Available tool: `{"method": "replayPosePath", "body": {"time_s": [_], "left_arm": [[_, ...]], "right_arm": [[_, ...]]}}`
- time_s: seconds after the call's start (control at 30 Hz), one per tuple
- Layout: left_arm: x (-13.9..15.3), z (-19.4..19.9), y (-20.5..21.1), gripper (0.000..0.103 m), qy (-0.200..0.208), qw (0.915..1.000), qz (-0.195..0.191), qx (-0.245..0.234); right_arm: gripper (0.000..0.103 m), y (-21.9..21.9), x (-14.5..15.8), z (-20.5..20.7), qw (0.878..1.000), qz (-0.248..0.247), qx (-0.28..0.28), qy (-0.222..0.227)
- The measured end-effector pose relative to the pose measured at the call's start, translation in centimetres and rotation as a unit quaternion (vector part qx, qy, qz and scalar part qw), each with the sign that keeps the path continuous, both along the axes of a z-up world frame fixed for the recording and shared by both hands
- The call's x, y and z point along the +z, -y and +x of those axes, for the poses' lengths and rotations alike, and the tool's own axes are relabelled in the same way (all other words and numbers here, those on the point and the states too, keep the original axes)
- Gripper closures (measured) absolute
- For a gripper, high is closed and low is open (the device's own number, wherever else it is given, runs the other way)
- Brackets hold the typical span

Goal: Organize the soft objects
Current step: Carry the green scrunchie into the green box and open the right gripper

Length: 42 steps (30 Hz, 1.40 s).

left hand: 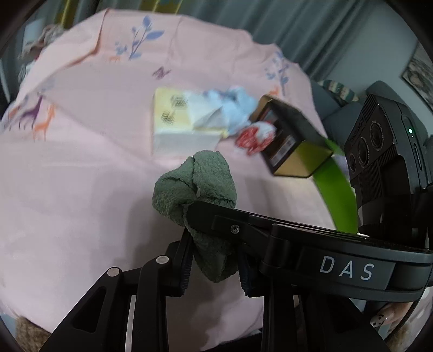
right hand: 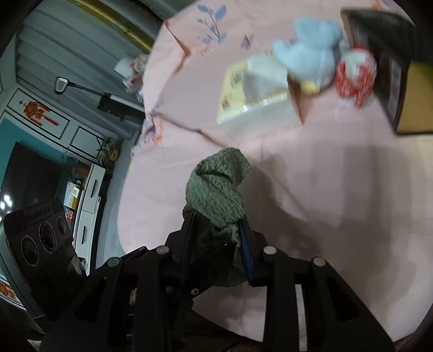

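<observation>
Both grippers are shut on the same green knitted cloth (left hand: 194, 184), held above the pink bedsheet (left hand: 81, 162). My left gripper (left hand: 213, 260) pinches its lower part. My right gripper reaches in from the right of the left wrist view and clamps the cloth from the side. In the right wrist view my right gripper (right hand: 216, 243) holds the cloth (right hand: 216, 189) bunched between its fingers. A light blue plush toy (right hand: 311, 51), a red-and-white soft item (right hand: 354, 73) and a yellow-white tissue box (right hand: 251, 94) lie further back on the bed.
A dark box with a gold end (left hand: 292, 140) stands at the right, next to the soft items. A green strap (left hand: 335, 189) runs by the right gripper. Grey curtains (left hand: 270, 21) hang behind the bed. A white cabinet and a dark TV (right hand: 27, 184) stand at the left.
</observation>
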<state>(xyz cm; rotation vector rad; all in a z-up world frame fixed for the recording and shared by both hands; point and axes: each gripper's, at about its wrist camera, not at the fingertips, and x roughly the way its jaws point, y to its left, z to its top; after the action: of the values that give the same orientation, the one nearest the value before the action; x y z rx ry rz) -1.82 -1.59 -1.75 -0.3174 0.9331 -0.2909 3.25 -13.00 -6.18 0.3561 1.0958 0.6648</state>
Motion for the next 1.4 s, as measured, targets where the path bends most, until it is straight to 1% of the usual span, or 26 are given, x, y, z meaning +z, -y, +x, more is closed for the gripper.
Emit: {"method": "replayPosePath", "body": {"time_s": [0.17, 0.43, 0.63, 0.93, 1.17, 1.4], "left_arm": [[2.7, -0.5, 1.1, 0.074, 0.035, 0.9993, 0.005, -0.013], [5.3, -0.9, 3.4, 0.074, 0.071, 0.9965, 0.019, -0.04], [6.3, -1.1, 5.3, 0.074, 0.093, 0.9932, 0.021, -0.066], [7.0, -0.2, 9.3, 0.074, 0.117, 0.9861, 0.015, -0.117], [7.1, 1.4, 14.3, 0.074, 0.127, 0.9758, 0.004, -0.178], [7.1, 3.6, 20.7, 0.074, 0.129, 0.9601, -0.013, -0.248]], "right_arm": [[0.072, 1.3, 2.9, -1.1, 0.999, 0.009, -0.015, 0.041], [0.071, 3.9, 5.4, -2.3, 0.996, 0.018, -0.039, 0.078], [0.071, 5.5, 6.8, -2.8, 0.993, 0.014, -0.066, 0.1], [0.07, 9.3, 7.8, -3.8, 0.985, 0.006, -0.123, 0.122], [0.07, 14.2, 8.0, -4.3, 0.973, -0.001, -0.189, 0.131], [0.07, 20.2, 8.3, -4.1, 0.953, -0.013, -0.272, 0.132]]}}
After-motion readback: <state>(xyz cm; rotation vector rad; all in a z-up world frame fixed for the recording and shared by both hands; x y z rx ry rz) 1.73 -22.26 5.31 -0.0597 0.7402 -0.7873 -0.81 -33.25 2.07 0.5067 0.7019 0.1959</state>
